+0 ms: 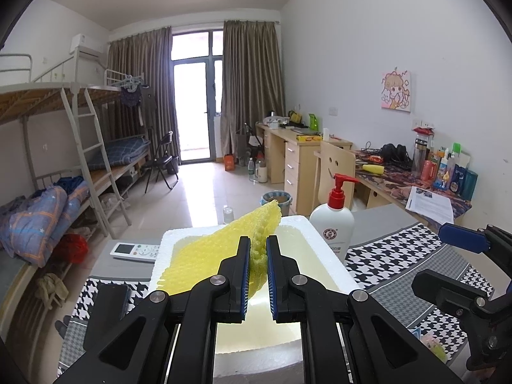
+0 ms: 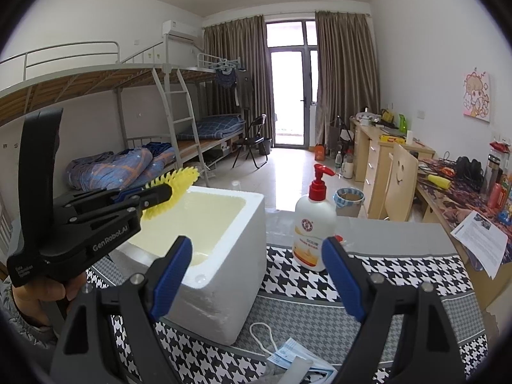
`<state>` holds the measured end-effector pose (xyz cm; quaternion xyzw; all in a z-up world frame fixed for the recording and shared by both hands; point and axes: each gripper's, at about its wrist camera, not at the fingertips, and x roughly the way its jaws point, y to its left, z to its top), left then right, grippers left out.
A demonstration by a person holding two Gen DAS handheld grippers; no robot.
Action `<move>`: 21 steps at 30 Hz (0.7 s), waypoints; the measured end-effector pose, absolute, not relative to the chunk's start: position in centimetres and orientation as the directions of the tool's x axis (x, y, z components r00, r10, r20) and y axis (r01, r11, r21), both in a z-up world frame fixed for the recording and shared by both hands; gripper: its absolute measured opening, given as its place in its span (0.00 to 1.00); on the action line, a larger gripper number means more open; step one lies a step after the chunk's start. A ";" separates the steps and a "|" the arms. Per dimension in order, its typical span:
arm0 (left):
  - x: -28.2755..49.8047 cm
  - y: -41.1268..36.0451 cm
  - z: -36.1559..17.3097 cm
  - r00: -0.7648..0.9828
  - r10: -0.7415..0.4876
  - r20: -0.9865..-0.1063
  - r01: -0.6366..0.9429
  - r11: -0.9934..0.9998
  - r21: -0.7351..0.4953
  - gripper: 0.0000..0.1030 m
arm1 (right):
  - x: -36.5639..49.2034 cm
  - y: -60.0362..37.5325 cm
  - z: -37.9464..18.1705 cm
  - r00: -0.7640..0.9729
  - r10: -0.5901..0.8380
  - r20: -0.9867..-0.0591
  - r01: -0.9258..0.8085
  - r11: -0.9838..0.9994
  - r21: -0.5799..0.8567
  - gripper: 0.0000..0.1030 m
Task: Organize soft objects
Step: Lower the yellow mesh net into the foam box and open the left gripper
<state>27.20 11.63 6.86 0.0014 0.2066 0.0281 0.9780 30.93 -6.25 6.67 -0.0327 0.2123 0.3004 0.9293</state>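
A yellow bubbly foam sheet is pinched between the pads of my left gripper, which is shut on it. The sheet hangs over the open top of a white foam box, its far corner sticking up past the back rim. In the right wrist view the left gripper holds the sheet above the box from the left, a hand on its handle. My right gripper stands open and holds nothing, just right of the box's near corner. It also shows at the right edge.
A white pump bottle with a red top stands right of the box. A blue face mask lies on the houndstooth cloth near me. A remote control and a dark flat object lie left of the box.
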 end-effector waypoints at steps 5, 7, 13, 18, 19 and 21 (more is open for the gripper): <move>27.5 11.4 6.7 0.912 0.075 -0.403 -0.065 0.997 0.039 0.41 | 30.9 -6.3 6.7 0.731 0.544 -0.411 -0.570 0.819 0.070 0.84; 27.2 11.3 6.8 0.920 0.101 -0.380 -0.088 0.995 0.051 0.68 | 30.9 -6.3 6.7 0.731 0.544 -0.411 -0.570 0.819 0.071 0.84; 26.5 10.9 7.2 0.930 0.163 -0.330 -0.142 0.986 0.087 0.98 | 30.9 -6.3 6.6 0.731 0.546 -0.409 -0.571 0.818 0.072 0.84; 26.4 11.2 7.2 0.929 0.174 -0.326 -0.155 0.984 0.084 0.99 | 30.8 -6.4 6.6 0.732 0.547 -0.406 -0.571 0.818 0.070 0.84; 26.3 11.1 7.3 0.929 0.175 -0.325 -0.155 0.984 0.087 0.99 | 30.8 -6.3 6.6 0.731 0.548 -0.407 -0.572 0.817 0.071 0.84; 26.2 11.1 7.3 0.929 0.178 -0.324 -0.157 0.983 0.091 0.99 | 30.7 -6.4 6.6 0.732 0.547 -0.406 -0.572 0.817 0.070 0.84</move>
